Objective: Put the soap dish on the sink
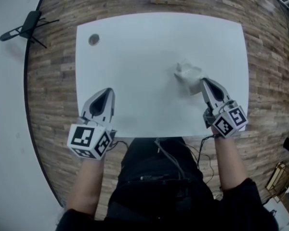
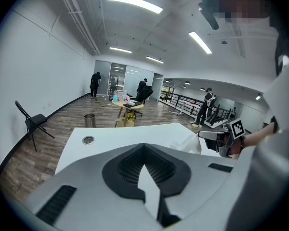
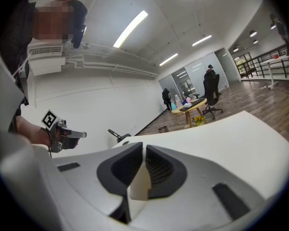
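White bench [image 1: 149,42], wood floor around it. Round grommet hole [image 1: 94,39] near the bench's far left corner. Black folding chair [image 1: 26,25] on the floor off to the left.

Right tongs [image 1: 203,82]: over the right half of the bench, clamped on the soap dish [image 1: 185,72], a pale, irregular white piece sticking out beyond the tips. Right gripper view shows its cream edge wedged between the two dark pads. Cannot tell whether the dish rests on the bench or is lifted clear.

Left tongs [image 1: 108,91]: near the front left edge of the bench, tips together, nothing between them, well apart from the dish.
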`<state>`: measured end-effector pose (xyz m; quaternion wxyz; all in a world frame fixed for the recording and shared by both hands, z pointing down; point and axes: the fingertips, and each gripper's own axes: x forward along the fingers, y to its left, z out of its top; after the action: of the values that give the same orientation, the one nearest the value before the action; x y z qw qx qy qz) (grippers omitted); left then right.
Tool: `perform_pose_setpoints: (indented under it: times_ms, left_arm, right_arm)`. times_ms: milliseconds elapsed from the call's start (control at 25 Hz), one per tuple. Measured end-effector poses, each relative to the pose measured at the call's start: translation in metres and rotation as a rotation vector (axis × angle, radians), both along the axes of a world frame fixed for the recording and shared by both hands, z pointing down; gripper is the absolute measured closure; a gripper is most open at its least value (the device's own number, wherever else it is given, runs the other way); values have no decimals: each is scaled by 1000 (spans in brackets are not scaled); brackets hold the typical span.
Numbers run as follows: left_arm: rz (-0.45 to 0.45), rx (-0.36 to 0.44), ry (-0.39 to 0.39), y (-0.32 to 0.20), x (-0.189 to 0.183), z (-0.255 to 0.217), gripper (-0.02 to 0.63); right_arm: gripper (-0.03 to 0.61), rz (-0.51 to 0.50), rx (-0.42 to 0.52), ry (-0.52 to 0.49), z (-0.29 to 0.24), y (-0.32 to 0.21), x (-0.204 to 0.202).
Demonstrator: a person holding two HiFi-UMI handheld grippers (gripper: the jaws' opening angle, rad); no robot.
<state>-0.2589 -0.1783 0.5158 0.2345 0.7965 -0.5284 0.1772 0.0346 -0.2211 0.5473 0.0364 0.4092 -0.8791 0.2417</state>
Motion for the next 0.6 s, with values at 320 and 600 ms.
perform_pose_setpoints:
  times_ms: [320, 600]
  left_arm:
    - [13, 1, -7, 11, 6, 0, 624]
    - [24, 11, -5, 11, 12, -3, 624]
  right_arm:
    - [551, 4, -3, 6, 4, 18, 4]
    - [551, 5, -15, 5, 10, 27, 6]
